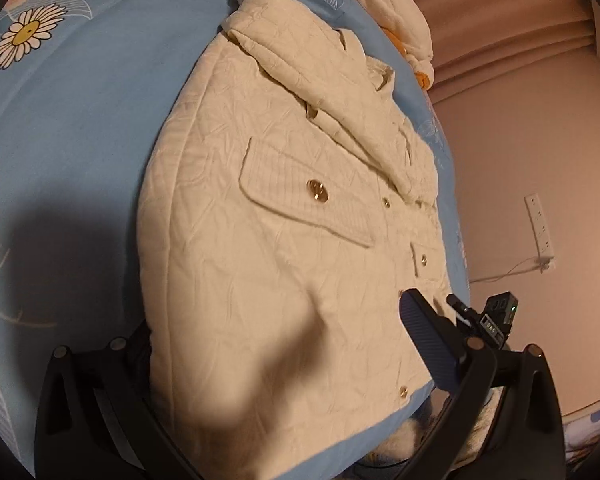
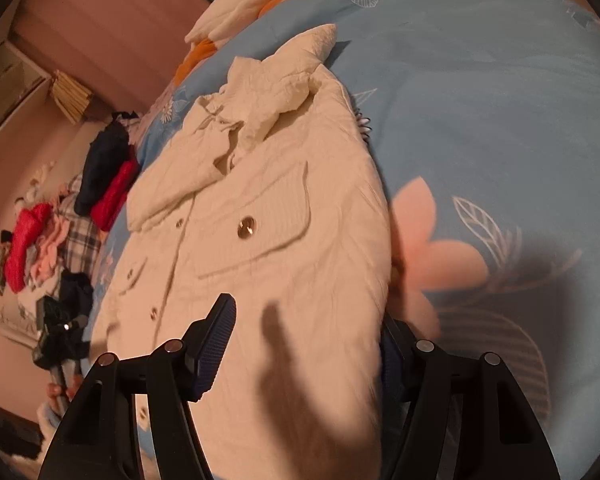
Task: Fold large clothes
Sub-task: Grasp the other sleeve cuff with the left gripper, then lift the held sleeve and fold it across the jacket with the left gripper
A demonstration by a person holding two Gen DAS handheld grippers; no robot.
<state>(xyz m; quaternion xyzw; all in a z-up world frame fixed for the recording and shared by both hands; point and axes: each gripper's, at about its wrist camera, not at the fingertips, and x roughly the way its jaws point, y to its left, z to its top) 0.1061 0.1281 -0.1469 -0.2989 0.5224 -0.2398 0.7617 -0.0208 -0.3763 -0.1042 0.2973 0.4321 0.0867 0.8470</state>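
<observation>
A cream quilted jacket [image 1: 260, 240] with gold buttons lies flat, front up, on a blue floral bedsheet [image 1: 80, 140], its sleeves folded across the chest. My left gripper [image 1: 276, 316] straddles the near hem. Its right finger [image 1: 424, 340] rests above the fabric and its left finger is hidden under the jacket's edge. In the right wrist view the jacket [image 2: 260, 260] fills the middle. My right gripper [image 2: 308, 316] stands wide over the hem, left finger [image 2: 216, 340] on top, right finger [image 2: 392, 352] at the jacket's side edge. The cloth between both pairs of jaws lies flat, not pinched.
A white and orange cloth [image 2: 240, 12] lies at the head of the bed. A heap of red, dark and plaid clothes [image 2: 60, 232] sits beside the bed on the left. A power strip [image 1: 540, 228] hangs on the pink wall. The blue sheet [image 2: 500, 120] stretches to the right.
</observation>
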